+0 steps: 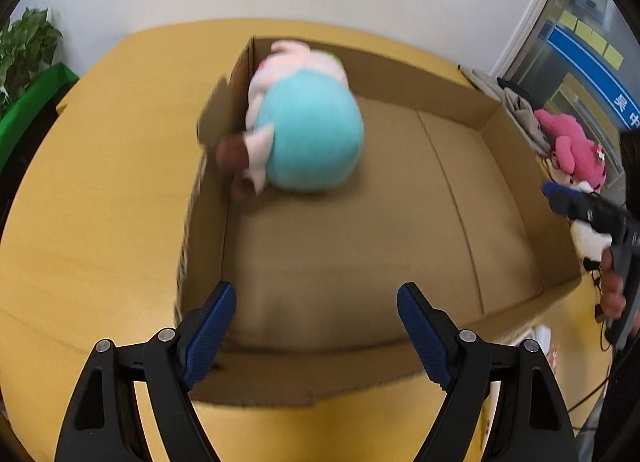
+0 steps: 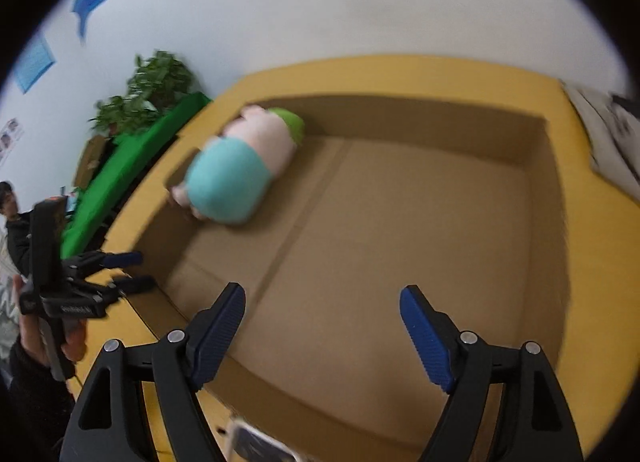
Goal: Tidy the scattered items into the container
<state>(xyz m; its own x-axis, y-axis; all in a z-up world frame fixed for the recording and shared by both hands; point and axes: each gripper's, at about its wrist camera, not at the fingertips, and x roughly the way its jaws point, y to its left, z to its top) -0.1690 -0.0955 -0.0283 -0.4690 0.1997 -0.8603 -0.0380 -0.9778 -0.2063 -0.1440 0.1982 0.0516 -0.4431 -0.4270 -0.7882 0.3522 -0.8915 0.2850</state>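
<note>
Blue-padded black fingers of the left gripper [image 1: 316, 316] stand nearest the lens, spread wide with nothing between them, poised above the near wall of the shallow brown cardboard box [image 1: 524, 246]. Right gripper [image 2: 322, 320] shows the same condition: jaws parted, empty, hanging over the box's near edge.

Box rests on a yellow tabletop [image 1: 100, 201]. Inside it, against the far left corner, lies one round plush toy with a turquoise body, pale pink upper part and green cap [image 1: 308, 133]; its outline is blurred in both views, so whether it has settled cannot be told. The box floor is otherwise bare.

Outside the box, beyond its right wall, a bright pink plush toy [image 1: 576, 147] sits on the table beside a heap of grey cloth [image 1: 520, 109]. A white and black soft item [image 1: 590, 240] lies near it, partly hidden behind the right gripper as seen from the left wrist camera. A green-leaved plant [image 2: 156, 81] stands off the far left corner.

Assessment: one item is boxed; the step in hand appears to be the interval between deposits, with both claws free. The next move likely calls for the right gripper to swing out to the pink plush, close on its soft bulk, and lift it clear of the box wall.
</note>
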